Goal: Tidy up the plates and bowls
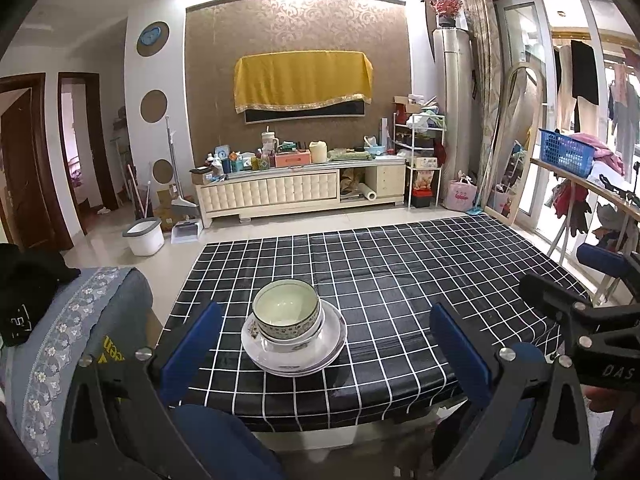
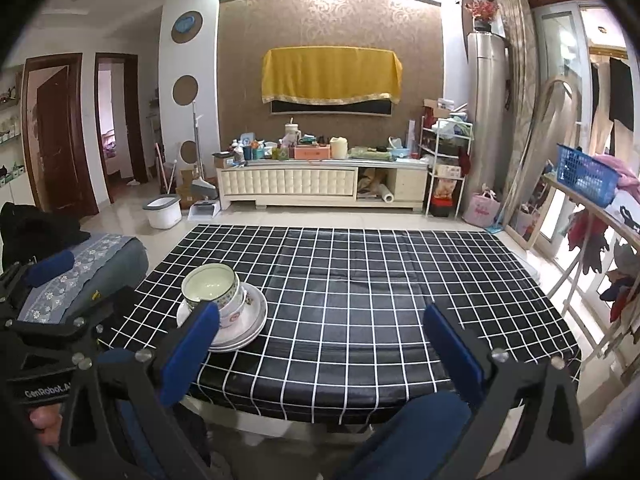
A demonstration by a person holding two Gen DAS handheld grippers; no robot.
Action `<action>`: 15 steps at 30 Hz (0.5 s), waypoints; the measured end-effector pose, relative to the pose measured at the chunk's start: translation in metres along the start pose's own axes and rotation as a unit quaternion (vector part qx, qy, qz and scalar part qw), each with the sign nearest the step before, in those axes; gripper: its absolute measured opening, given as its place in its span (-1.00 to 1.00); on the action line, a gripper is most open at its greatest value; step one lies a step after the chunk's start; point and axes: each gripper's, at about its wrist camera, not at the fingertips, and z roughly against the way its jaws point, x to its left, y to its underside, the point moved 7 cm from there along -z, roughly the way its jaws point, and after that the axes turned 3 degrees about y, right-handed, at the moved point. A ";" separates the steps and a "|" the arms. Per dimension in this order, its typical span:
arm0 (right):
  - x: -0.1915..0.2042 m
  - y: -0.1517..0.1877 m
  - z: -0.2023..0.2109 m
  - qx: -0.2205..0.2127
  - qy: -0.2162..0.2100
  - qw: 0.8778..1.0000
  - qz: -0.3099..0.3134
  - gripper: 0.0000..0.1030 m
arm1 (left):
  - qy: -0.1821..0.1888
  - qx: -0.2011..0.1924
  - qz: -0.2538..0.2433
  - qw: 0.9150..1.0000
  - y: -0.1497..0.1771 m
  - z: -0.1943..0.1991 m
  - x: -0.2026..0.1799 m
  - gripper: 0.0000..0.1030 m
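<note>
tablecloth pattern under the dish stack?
Black tablecloth with a thin white grid, glossy. Clearest in the right wrist view.

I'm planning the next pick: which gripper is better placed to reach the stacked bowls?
Probably the left gripper: the bowls sit centred between its open fingers, while they lie off beside the right gripper's left finger.

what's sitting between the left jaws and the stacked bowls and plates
Nothing visible. The left gripper is open and faces the stack of bowls on plates, with only bare checked tablecloth around it.
</note>
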 end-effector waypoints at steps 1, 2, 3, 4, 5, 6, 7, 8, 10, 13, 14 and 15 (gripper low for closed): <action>0.001 0.000 0.001 0.000 -0.002 1.000 0.002 0.99 | 0.002 0.000 0.001 1.000 0.000 0.000 0.000 1.00; 0.003 -0.001 0.002 -0.002 -0.006 1.000 0.003 0.99 | 0.003 0.000 0.000 1.000 0.000 0.000 -0.001 1.00; 0.003 0.000 0.002 -0.002 -0.005 1.000 0.003 0.99 | 0.002 -0.001 0.000 1.000 0.000 0.001 -0.001 1.00; 0.004 0.000 0.003 -0.002 -0.003 1.000 0.005 0.99 | 0.001 -0.001 0.000 1.000 0.000 0.001 -0.001 1.00; 0.003 0.001 0.002 -0.002 -0.003 1.000 0.006 0.99 | 0.002 -0.001 0.000 1.000 0.000 0.001 -0.001 1.00; 0.002 0.000 0.002 -0.001 -0.001 1.000 0.006 0.99 | 0.003 -0.001 0.001 1.000 0.000 0.002 -0.001 1.00; 0.002 0.001 0.002 -0.001 -0.001 1.000 0.006 0.99 | 0.004 0.000 0.002 1.000 0.000 0.003 -0.001 1.00; 0.002 0.001 0.002 0.001 -0.002 1.000 0.005 0.99 | 0.006 0.001 0.002 1.000 0.000 0.002 -0.001 1.00; 0.002 0.001 0.002 0.005 -0.005 1.000 0.005 0.99 | 0.011 0.005 0.004 1.000 0.000 0.001 -0.001 1.00; 0.002 0.002 0.001 0.008 -0.004 1.000 0.010 0.99 | 0.011 0.006 0.005 1.000 0.000 0.001 -0.001 1.00; 0.001 0.002 0.001 0.007 -0.002 1.000 0.010 0.99 | 0.010 0.006 0.005 1.000 0.000 0.001 -0.001 1.00; 0.001 0.002 0.001 0.007 0.000 1.000 0.010 0.99 | 0.011 0.006 0.006 1.000 0.000 0.002 -0.002 1.00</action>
